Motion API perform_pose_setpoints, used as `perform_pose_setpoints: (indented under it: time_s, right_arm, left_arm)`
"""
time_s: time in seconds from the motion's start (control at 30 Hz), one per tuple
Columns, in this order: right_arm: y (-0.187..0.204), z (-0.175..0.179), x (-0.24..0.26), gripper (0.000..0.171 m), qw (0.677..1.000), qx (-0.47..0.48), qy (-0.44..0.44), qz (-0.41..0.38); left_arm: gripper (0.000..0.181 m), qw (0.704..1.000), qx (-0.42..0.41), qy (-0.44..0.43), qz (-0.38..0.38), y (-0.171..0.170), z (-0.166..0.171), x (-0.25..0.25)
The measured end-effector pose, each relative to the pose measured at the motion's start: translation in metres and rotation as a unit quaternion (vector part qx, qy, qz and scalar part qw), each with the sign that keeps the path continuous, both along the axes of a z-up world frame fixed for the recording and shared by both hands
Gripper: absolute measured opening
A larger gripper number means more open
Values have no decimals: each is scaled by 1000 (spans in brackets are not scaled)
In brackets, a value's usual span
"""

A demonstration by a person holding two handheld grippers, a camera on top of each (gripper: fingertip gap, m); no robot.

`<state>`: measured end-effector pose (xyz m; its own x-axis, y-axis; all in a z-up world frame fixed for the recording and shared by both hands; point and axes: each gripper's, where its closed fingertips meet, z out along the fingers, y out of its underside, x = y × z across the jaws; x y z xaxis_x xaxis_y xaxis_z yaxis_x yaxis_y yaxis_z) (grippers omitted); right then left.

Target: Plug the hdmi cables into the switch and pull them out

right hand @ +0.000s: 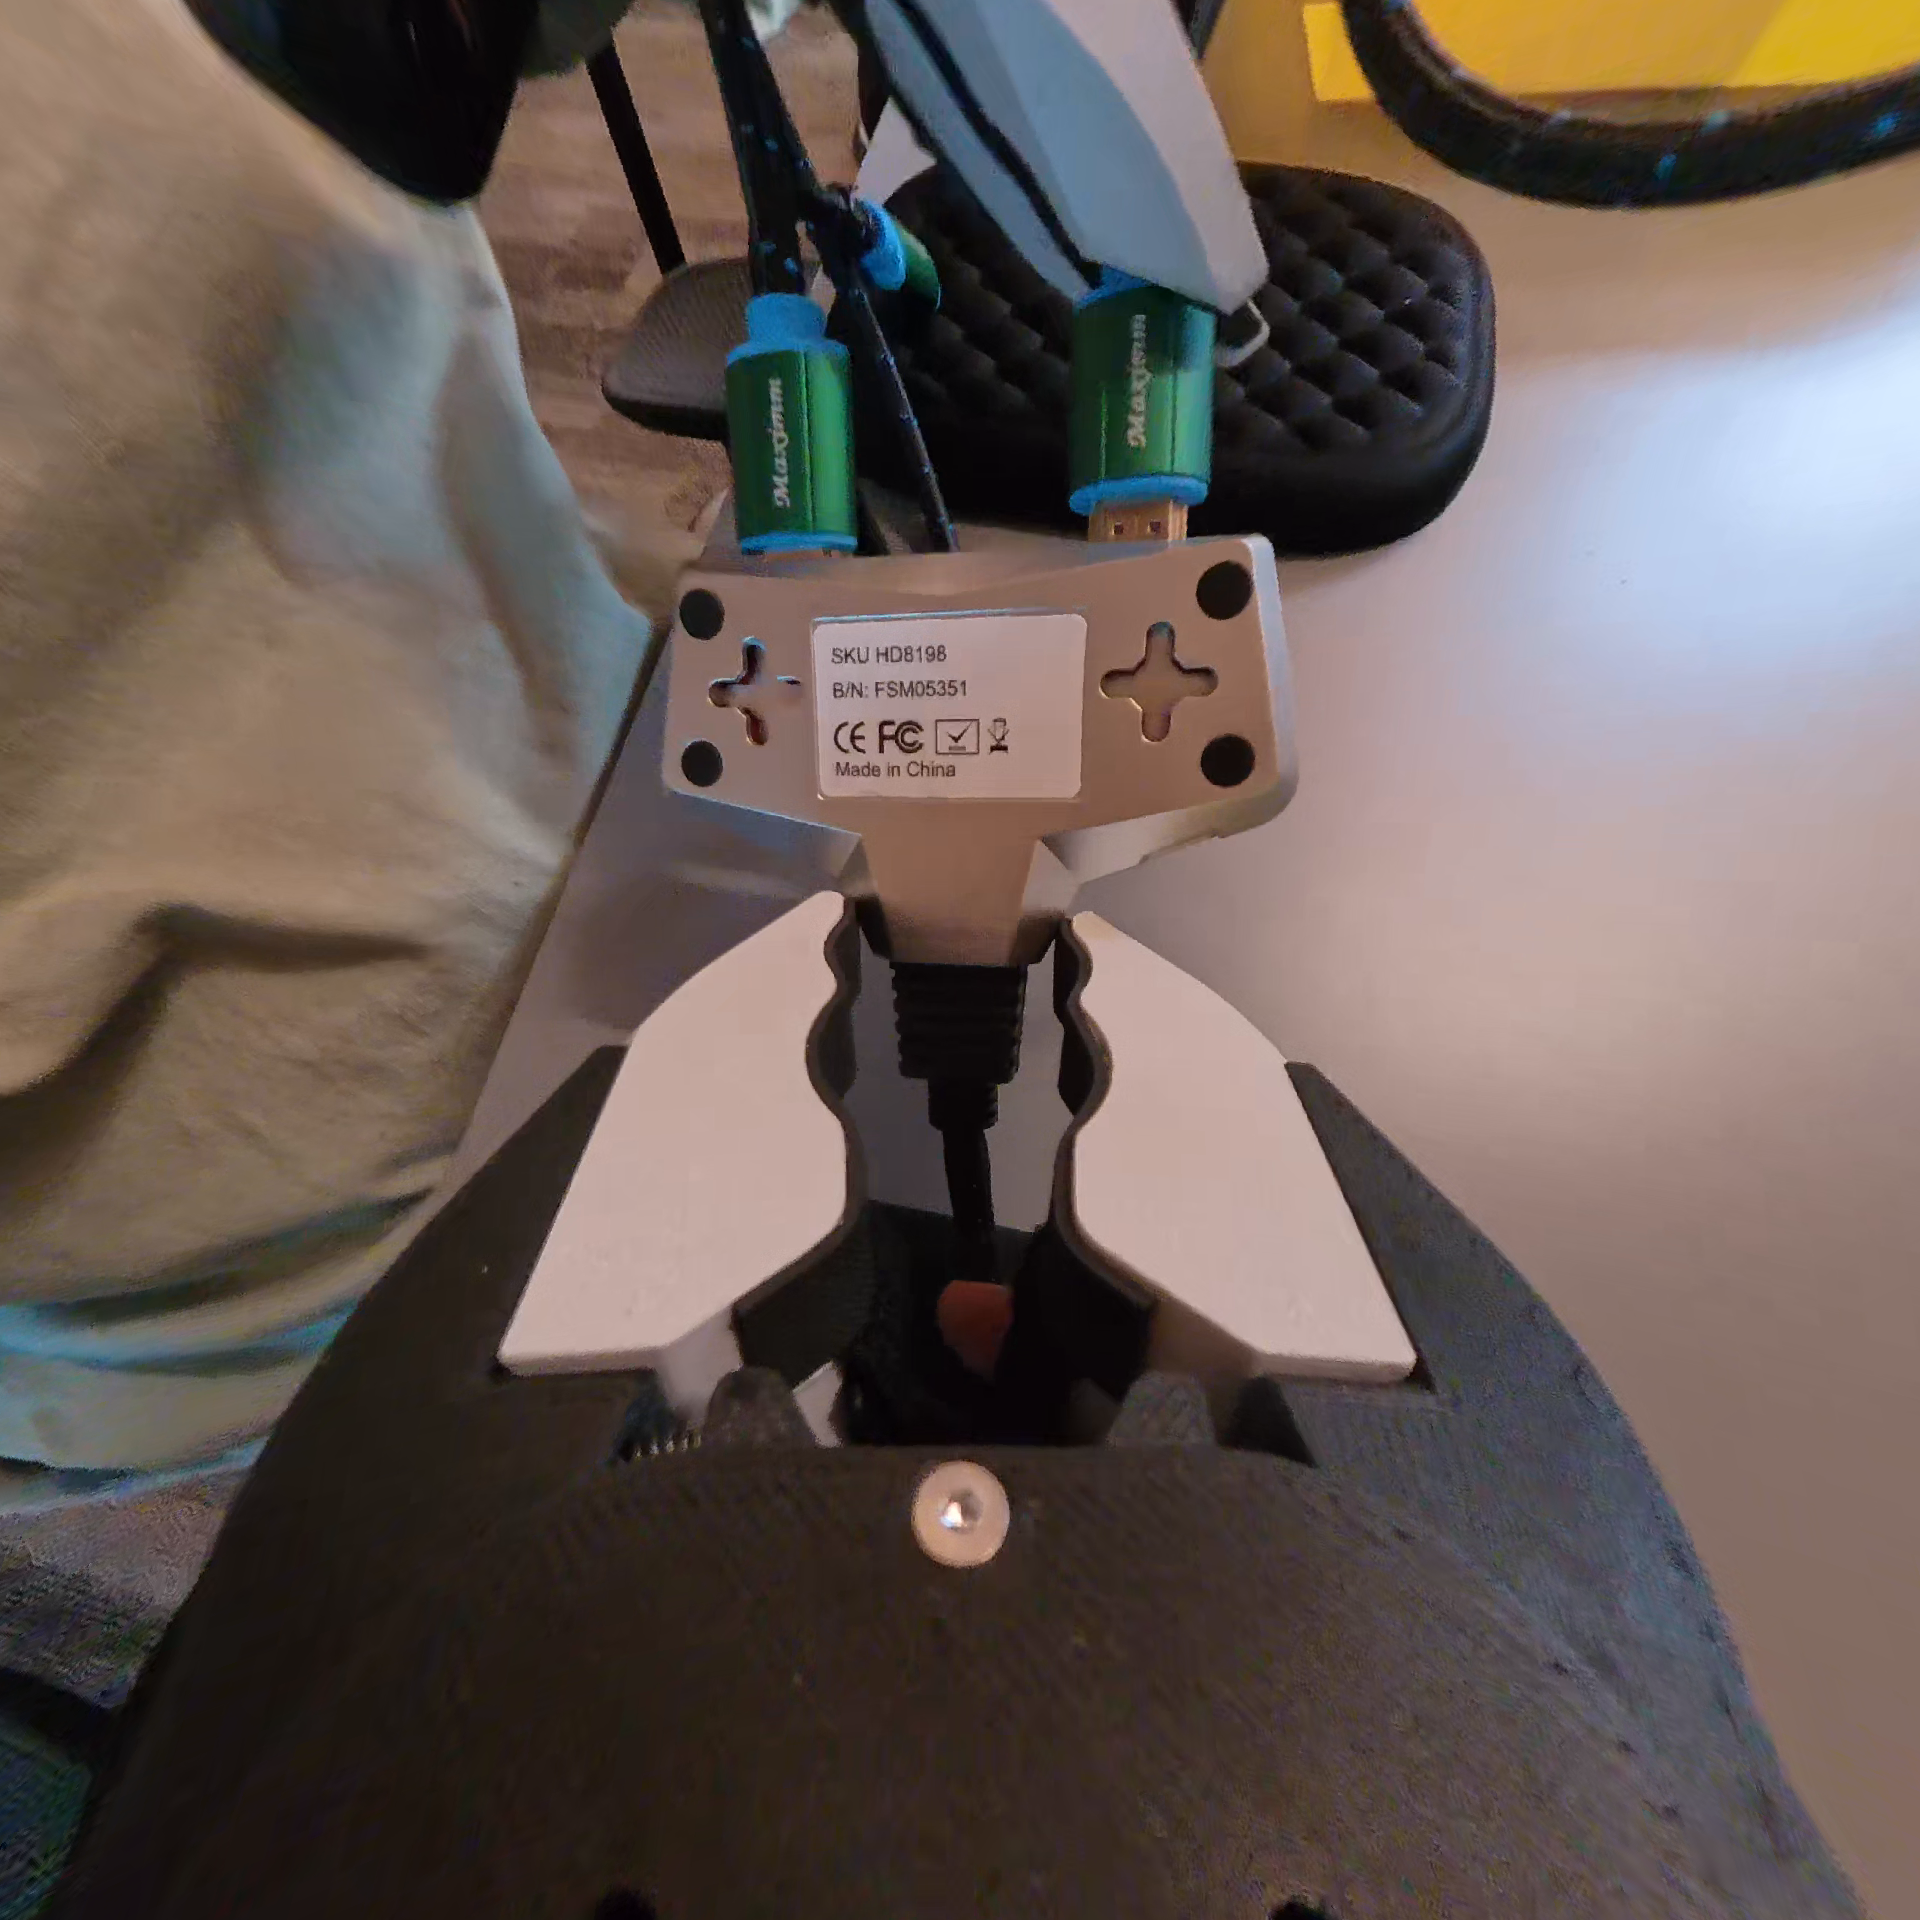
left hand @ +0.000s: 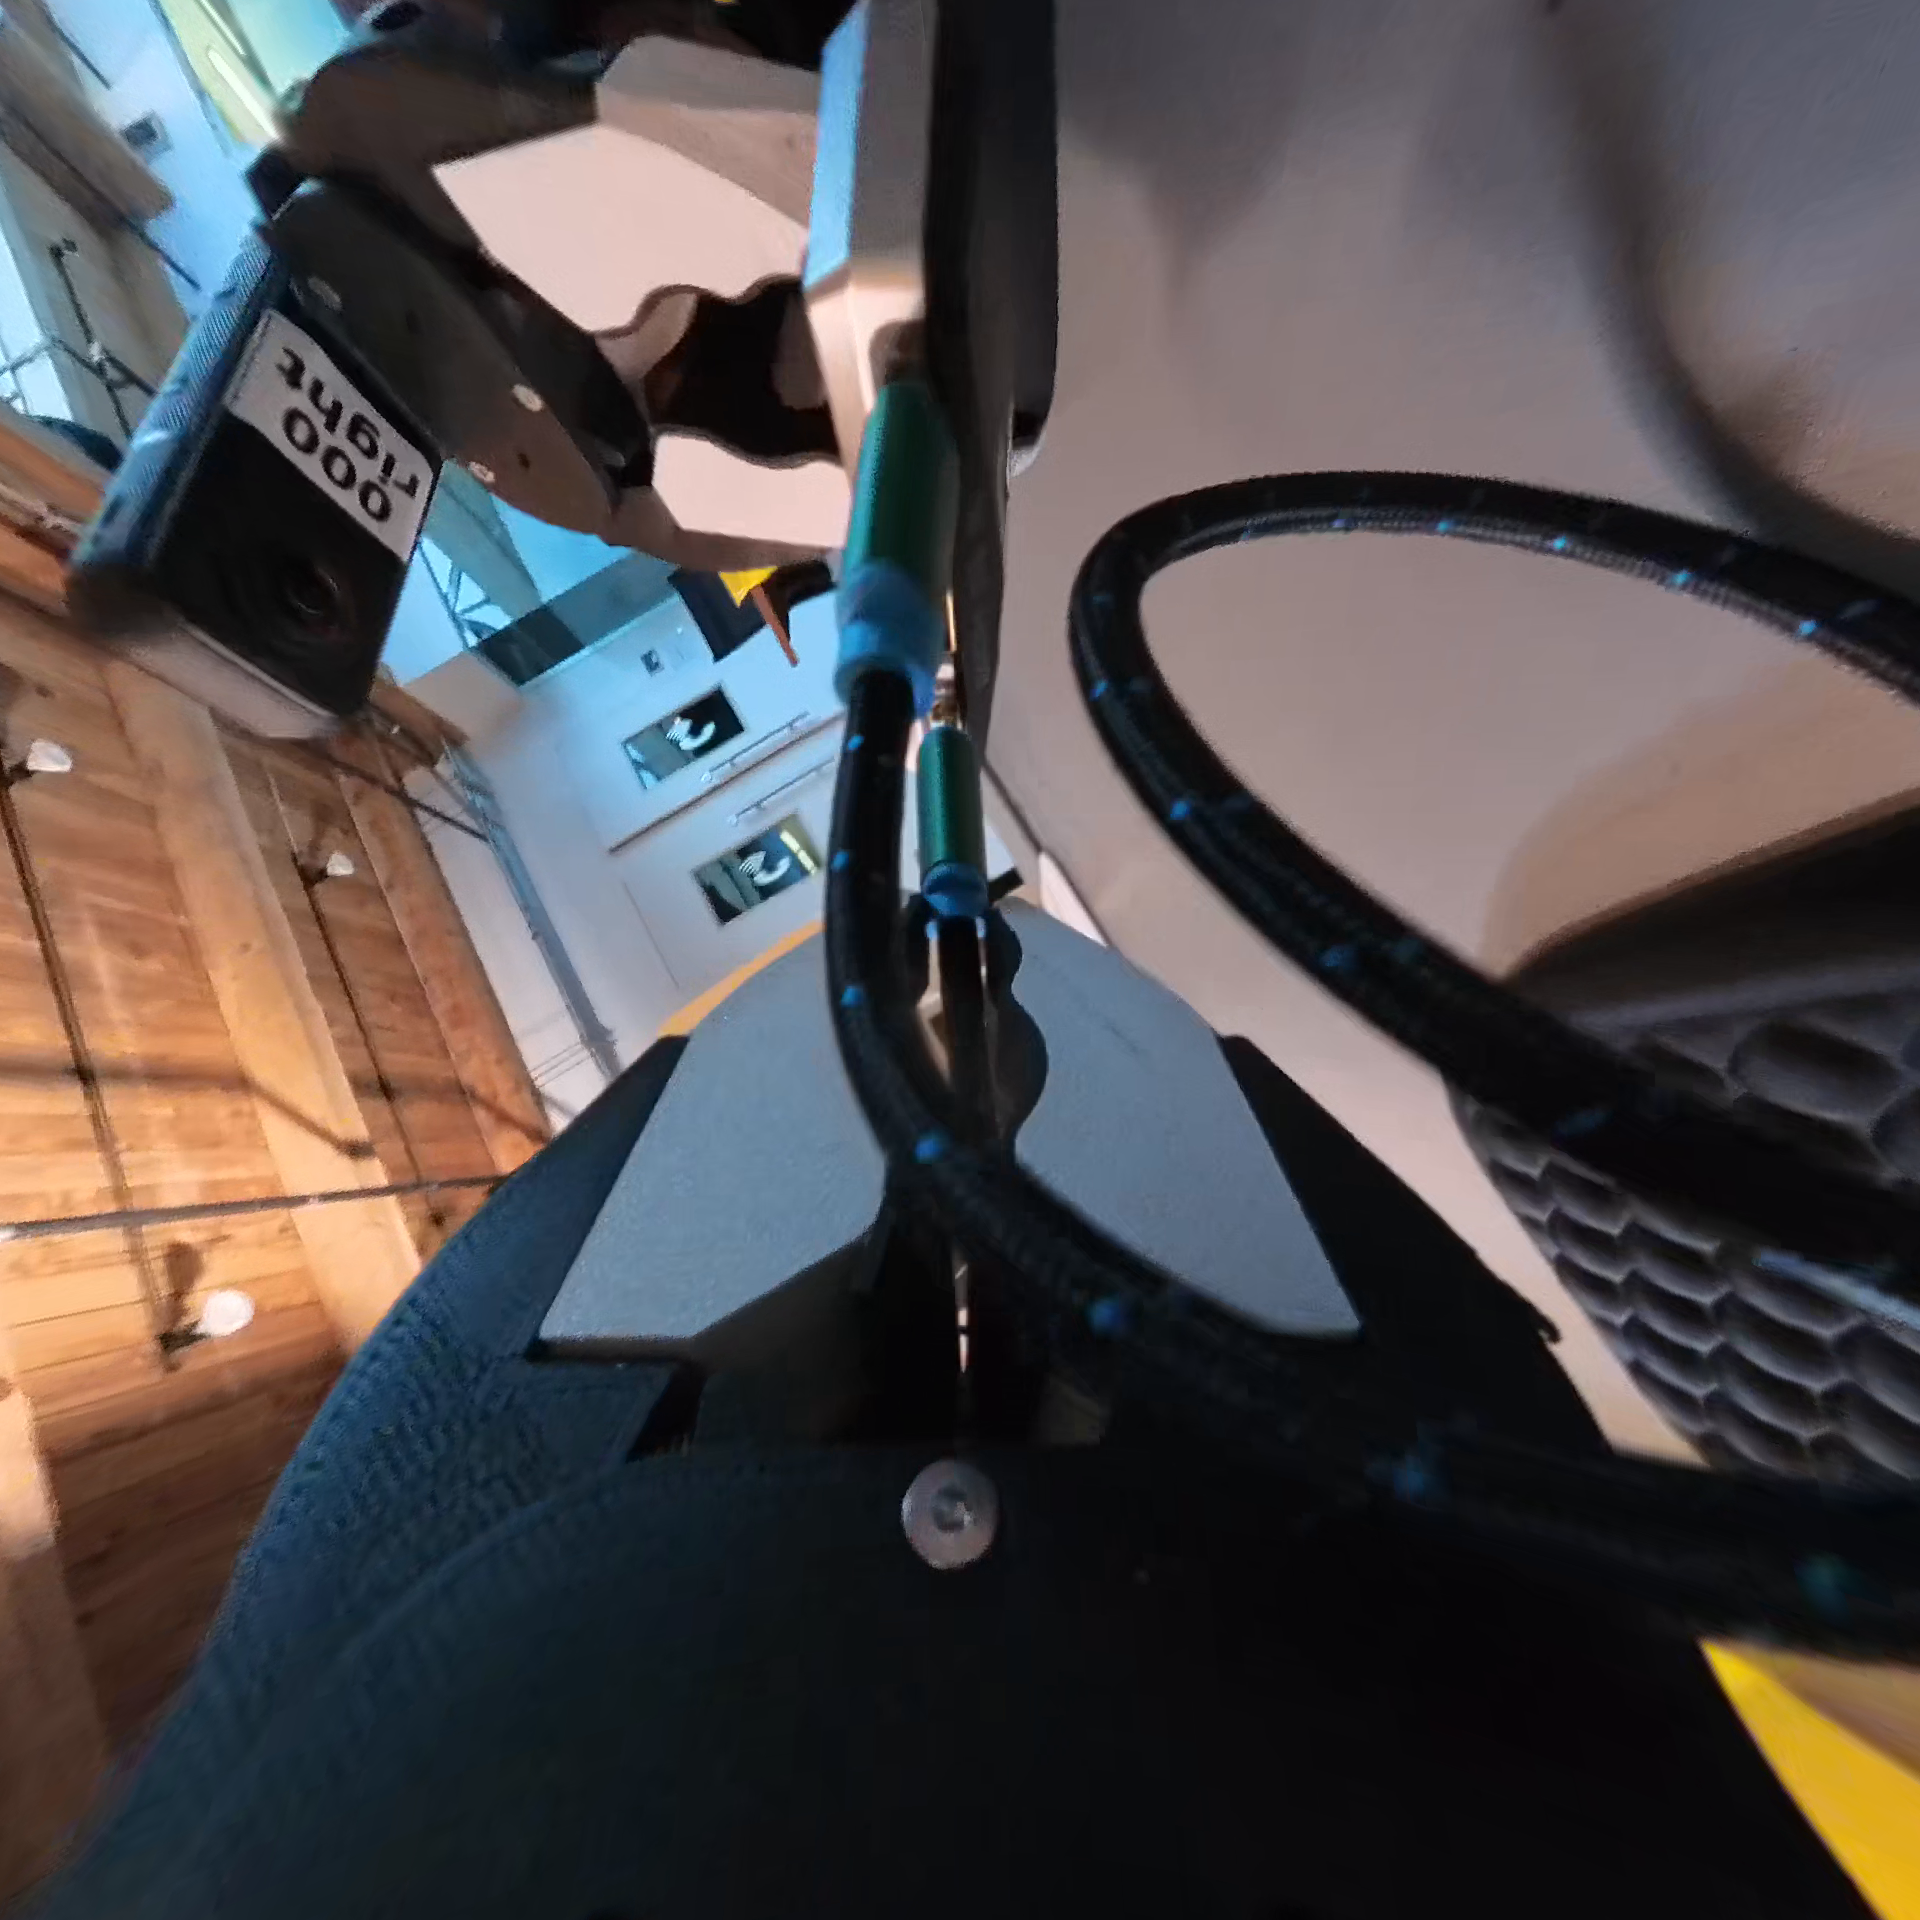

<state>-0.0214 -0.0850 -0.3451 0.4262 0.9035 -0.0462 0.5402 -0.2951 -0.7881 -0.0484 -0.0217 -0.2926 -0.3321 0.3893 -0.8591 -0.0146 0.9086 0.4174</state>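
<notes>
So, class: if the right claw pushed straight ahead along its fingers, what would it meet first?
The silver switch, whose neck the right claw already grips; beyond it, the green HDMI plugs.

White printed sticker centred on the silver switch underside, script branding on both green plugs above the switch, white lettered label on a black camera

One switch, silver, with one white label on it. Three green plugs: one seated in the switch, one with its gold tip showing, a third behind them. One black pad lies on the table. Two grippers.
</notes>
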Motion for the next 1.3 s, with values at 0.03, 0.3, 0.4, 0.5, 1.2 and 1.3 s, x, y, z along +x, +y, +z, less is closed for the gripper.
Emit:
perform_pose_setpoints:
  time_s: [0.03, 0.3, 0.4, 0.5, 1.2, 1.3]
  right_arm:
    - [-1, 0, 0, 36, 1000, 10, -7, 6]
    - [4, -1, 3, 36, 1000, 8, -16, -7]
    - [2, -5, 3, 36, 999, 23, -37, 2]
    - [1, -7, 3, 36, 999, 21, -38, 6]
    - [10, 1, -6, 38, 993, 111, -32, -5]
    - [14, 11, -1, 37, 992, 125, -12, -31]
  left_arm:
    - [9, 1000, -25, 6, -9, -1, 0, 0]
    - [9, 996, 86, 29, 24, 9, -3, 8]
    - [10, 999, 16, 47, 2, 4, -11, 6]
    - [9, 998, 29, 54, -5, 4, -15, 7]
    - [14, 998, -42, -19, -32, -12, -13, 18]
    - [16, 999, -37, -27, -7, -5, -3, 16]
